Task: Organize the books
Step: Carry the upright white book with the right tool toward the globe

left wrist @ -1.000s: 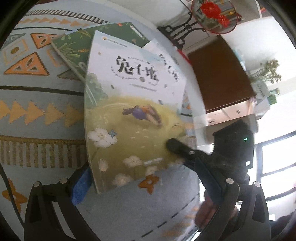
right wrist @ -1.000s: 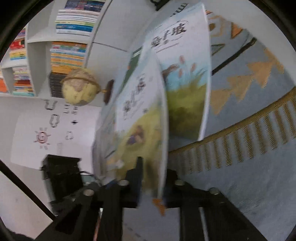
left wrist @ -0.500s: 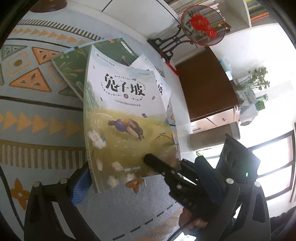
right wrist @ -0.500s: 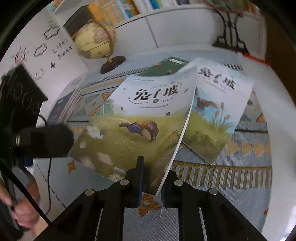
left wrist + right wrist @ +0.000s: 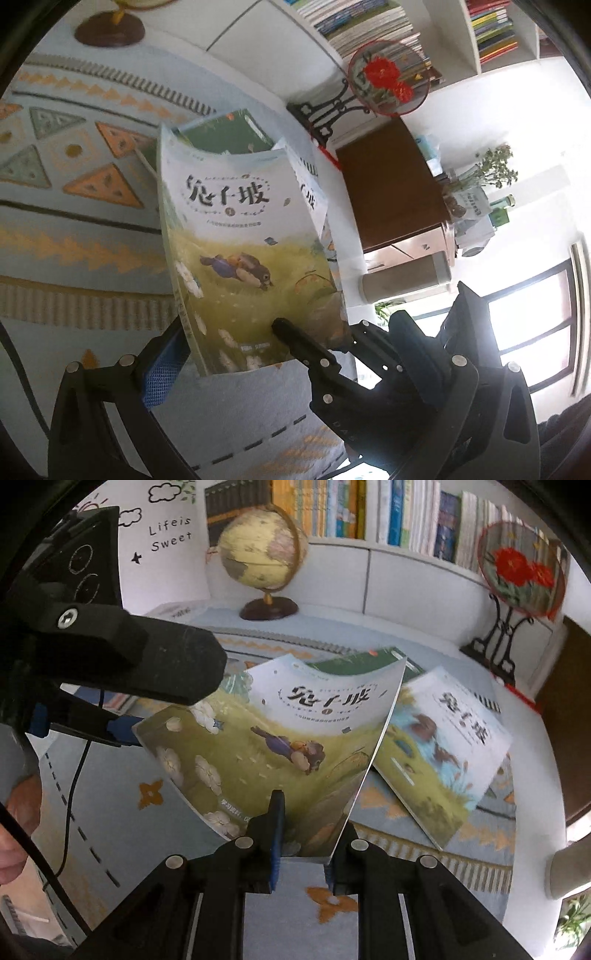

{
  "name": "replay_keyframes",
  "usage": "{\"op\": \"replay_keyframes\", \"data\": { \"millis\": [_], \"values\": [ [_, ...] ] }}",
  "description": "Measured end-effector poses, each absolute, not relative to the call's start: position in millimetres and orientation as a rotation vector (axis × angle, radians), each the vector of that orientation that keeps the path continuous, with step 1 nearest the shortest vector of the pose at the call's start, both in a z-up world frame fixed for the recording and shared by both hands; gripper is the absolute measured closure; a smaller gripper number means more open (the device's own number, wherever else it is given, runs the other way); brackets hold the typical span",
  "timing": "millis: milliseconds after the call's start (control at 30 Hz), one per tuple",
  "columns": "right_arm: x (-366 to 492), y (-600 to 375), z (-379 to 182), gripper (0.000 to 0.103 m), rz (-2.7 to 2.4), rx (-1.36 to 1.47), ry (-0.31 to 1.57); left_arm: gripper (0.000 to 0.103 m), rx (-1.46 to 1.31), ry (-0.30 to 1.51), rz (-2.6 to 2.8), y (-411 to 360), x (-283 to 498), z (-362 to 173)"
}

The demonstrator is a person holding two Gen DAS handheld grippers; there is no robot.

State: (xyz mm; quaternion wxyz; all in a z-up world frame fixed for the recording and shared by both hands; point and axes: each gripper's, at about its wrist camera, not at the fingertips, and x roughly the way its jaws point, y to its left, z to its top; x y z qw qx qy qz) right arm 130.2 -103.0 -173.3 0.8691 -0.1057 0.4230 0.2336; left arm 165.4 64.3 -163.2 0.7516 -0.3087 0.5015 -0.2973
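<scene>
Straddling the spine-side edge of the lifted book (image 5: 280,738), the left tool (image 5: 177,701) is open: one finger sits above the cover and the blue-padded one just below the corner, with neither pressing. The book is raised off the counter (image 5: 258,915), tilted and bowed. Only the right tool (image 5: 304,834) carries it, closed tight on the middle of its near edge. Behind it a green book (image 5: 354,662) lies flat. To the right a second book (image 5: 443,753) with the same title rests on the cloth toward the counter's right edge.

The likely trouble is the soft cover. Held by one narrow pinch, it may sag, swing or slide out, and the pages may fan open. If the left tool closes on the spine while the book is twisting, it could crease the cover. A wide swing could knock the globe (image 5: 262,554) at the counter's back edge or the fan stand (image 5: 517,572) in the back right corner.

Behind the counter, the bookshelf (image 5: 369,509) compartments are packed with upright books, and I can see no free slot.
</scene>
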Motion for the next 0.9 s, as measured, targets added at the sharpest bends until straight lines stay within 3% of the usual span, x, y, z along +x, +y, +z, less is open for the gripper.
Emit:
{"op": "replay_keyframes", "data": {
  "millis": [900],
  "values": [
    [128.4, 95.5, -120.2, 0.086, 0.687, -0.292, 0.688, 0.001, -0.654, 0.862, -0.478, 265.2, 143.3, -88.7]
  ]
}}
